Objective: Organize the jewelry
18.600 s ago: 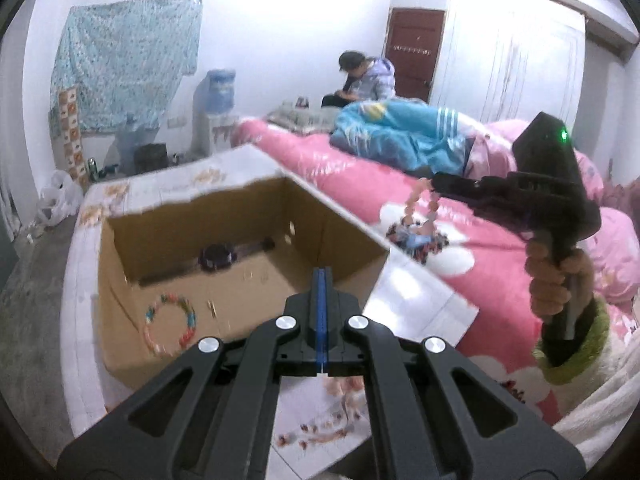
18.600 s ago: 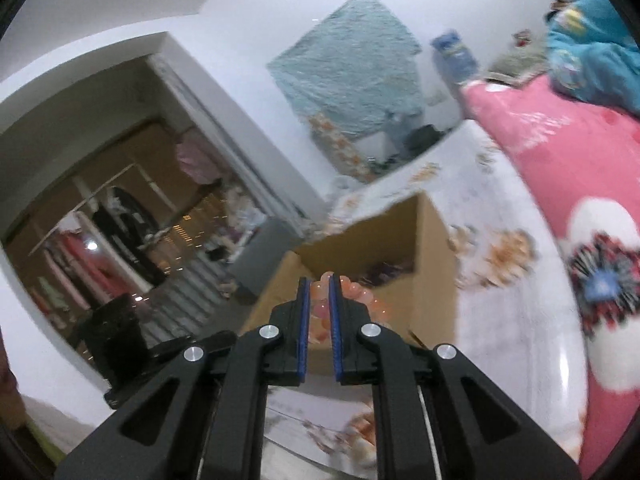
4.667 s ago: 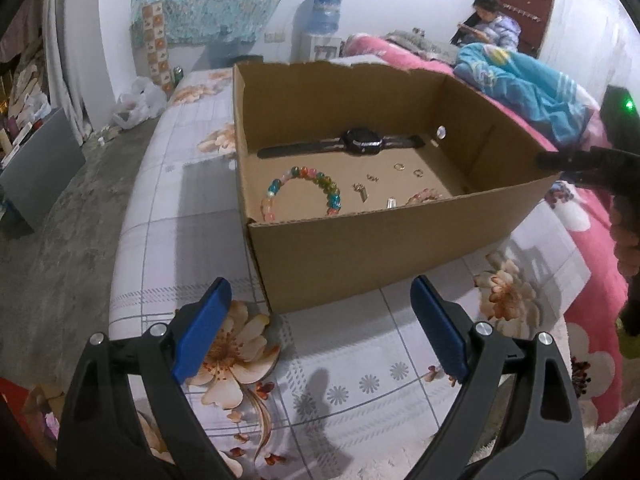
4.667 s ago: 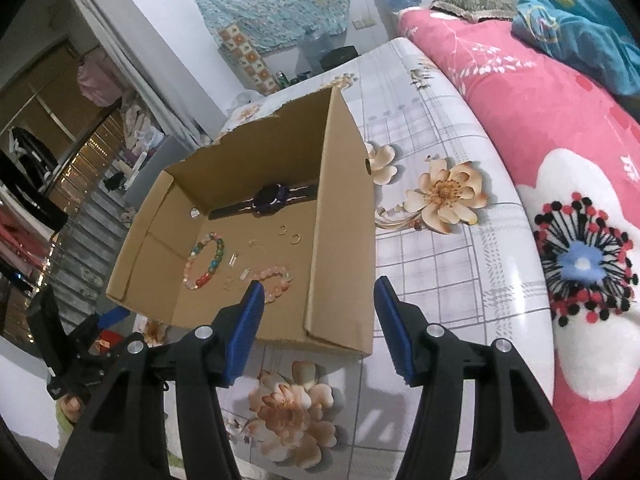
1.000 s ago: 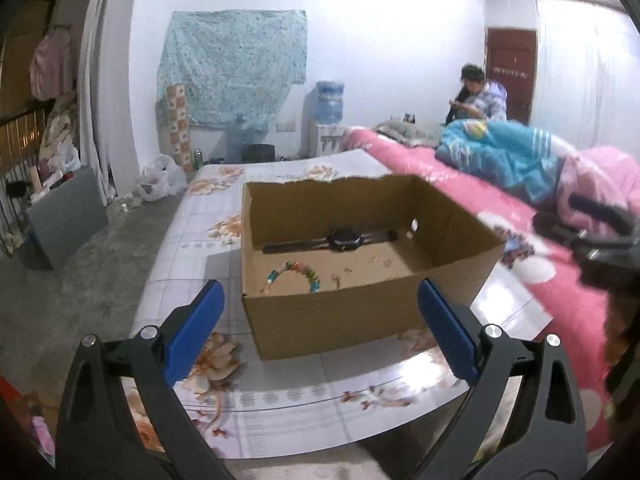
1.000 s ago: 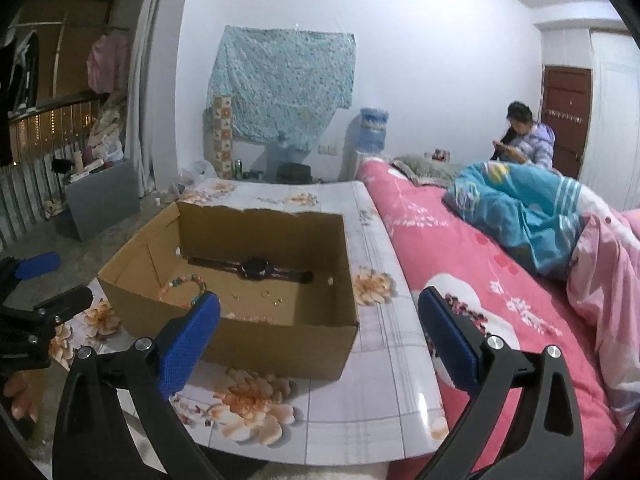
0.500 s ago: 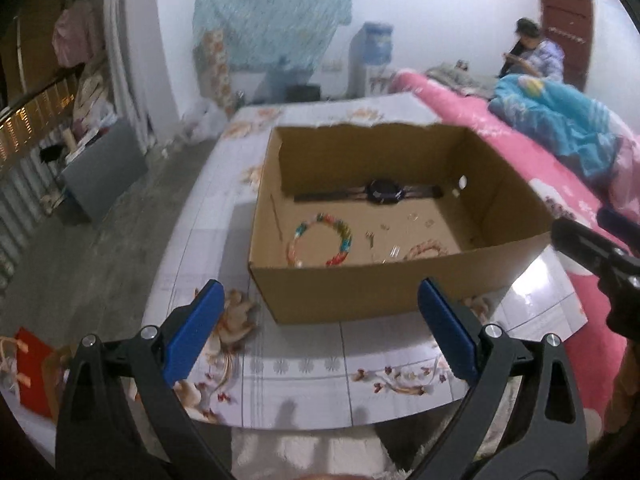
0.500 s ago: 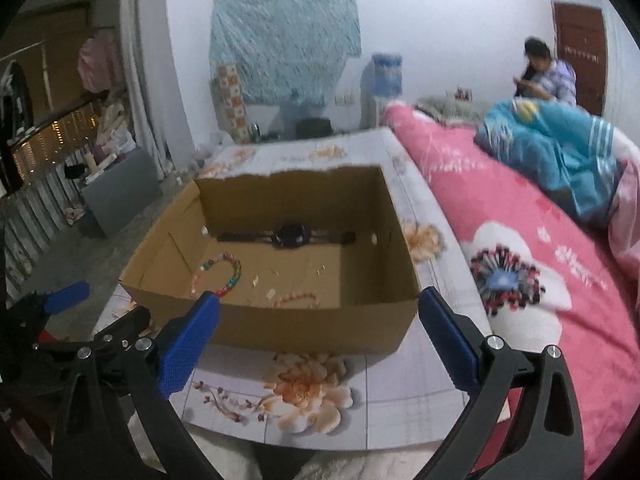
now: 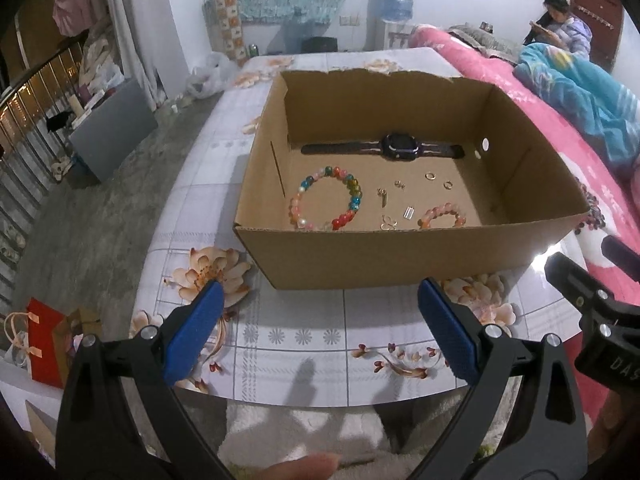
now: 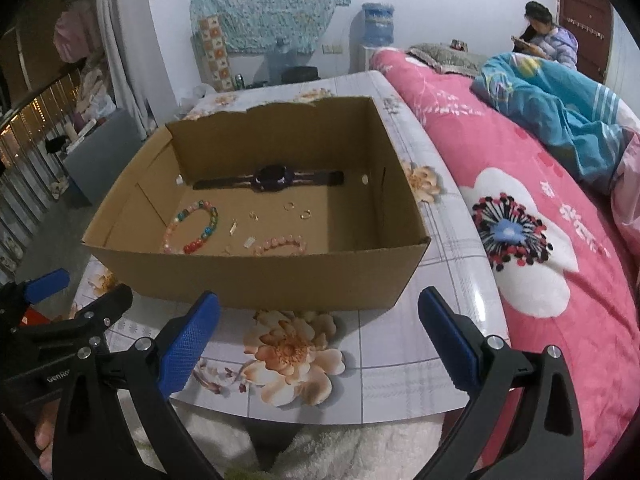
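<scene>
A cardboard box [image 9: 400,256] holding a watch [image 9: 400,147] and beaded bracelets [image 9: 326,198] stands on the floral table [image 9: 304,336], before the left gripper [image 9: 320,332] and right gripper [image 10: 320,336], both spread wide, empty.

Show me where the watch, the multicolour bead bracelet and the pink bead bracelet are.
watch [image 9: 401,147], left wrist view, on its dark face.
multicolour bead bracelet [image 9: 355,195], left wrist view, on a blue bead.
pink bead bracelet [image 10: 280,243], right wrist view, on its beads.

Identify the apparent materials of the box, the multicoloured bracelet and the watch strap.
Box: brown corrugated cardboard, matte, torn back edge. Multicoloured bracelet: glossy, partly translucent beads, likely glass or plastic. Watch strap: dark, matte, probably rubber or silicone.
</scene>
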`<state>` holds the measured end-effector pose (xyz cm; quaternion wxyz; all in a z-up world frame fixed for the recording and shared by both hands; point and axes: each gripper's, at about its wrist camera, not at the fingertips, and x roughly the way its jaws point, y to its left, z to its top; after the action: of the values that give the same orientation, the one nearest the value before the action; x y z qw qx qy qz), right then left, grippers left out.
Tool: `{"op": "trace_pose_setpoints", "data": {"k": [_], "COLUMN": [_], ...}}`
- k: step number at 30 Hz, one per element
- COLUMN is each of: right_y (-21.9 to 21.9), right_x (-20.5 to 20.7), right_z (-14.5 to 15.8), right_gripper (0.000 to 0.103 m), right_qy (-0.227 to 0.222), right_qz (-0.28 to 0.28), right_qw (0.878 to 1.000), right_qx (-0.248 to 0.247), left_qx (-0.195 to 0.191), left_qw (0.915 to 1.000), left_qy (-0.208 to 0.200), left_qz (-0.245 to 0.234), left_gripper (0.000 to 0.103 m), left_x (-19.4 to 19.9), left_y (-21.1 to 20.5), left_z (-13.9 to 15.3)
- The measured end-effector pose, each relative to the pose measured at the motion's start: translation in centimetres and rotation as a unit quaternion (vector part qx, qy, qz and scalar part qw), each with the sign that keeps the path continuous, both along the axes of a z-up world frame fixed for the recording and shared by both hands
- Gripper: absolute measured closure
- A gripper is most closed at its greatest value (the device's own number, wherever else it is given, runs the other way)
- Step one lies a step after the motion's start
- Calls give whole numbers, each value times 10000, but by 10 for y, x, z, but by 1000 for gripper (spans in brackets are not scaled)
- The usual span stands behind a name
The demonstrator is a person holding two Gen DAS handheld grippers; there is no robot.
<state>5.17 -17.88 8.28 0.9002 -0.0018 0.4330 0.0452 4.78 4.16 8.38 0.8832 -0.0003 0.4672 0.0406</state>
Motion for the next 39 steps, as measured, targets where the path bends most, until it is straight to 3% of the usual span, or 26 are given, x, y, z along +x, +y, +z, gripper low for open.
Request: {"op": "trace_pose_setpoints", "data": {"k": [15, 39], "right_y": [5, 5], "right_x": [9, 13], "right_z": [-6, -9], "right_gripper": [6, 6], "right_qy": [212, 299], "right_qz": [70, 66], "right_qw": [9997, 9995], "right_qx": [-30, -22], "left_qx": [-163, -172], "left_qw": [9995, 9994], "left_qy": [267, 252], "left_qz": [109, 145], "left_gripper": [9, 9], "left_x": [11, 13], "left_y": [4, 5], "left_z": [-6, -7]}}
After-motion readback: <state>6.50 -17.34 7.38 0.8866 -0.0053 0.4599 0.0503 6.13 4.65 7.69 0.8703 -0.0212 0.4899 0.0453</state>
